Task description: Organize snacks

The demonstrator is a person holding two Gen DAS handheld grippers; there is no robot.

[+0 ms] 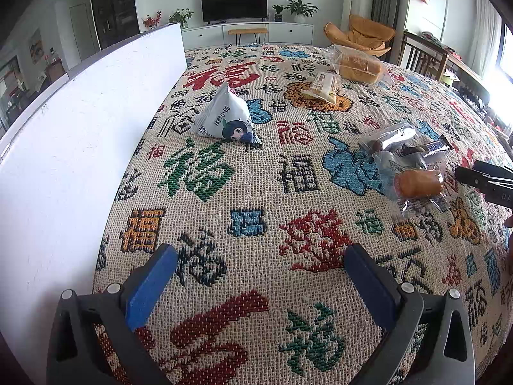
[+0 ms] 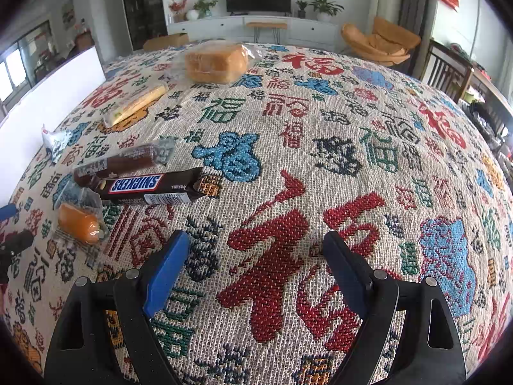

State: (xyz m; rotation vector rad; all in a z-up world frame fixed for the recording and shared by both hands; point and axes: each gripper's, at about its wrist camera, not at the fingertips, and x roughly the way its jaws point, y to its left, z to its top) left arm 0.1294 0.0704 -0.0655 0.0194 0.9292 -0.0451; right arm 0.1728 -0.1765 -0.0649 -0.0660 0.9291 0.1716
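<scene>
At ten o'clock from right tool [image 2: 253,263], fingers apart and empty: Snickers bar [image 2: 150,186], long axis nine-to-three, touching brown sausage pack [image 2: 121,160] and near orange bun [image 2: 78,223]. Nearer right than left tool [image 1: 261,280], likewise spread, empty. No obstruction on patterned tabletop [image 2: 320,160]; white board [image 1: 64,144] at nine.

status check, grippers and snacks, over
Left gripper open, empty. Right gripper open, empty. Snickers bar, orange bun, bread loaf loose on cloth. Nothing blocking.
</scene>
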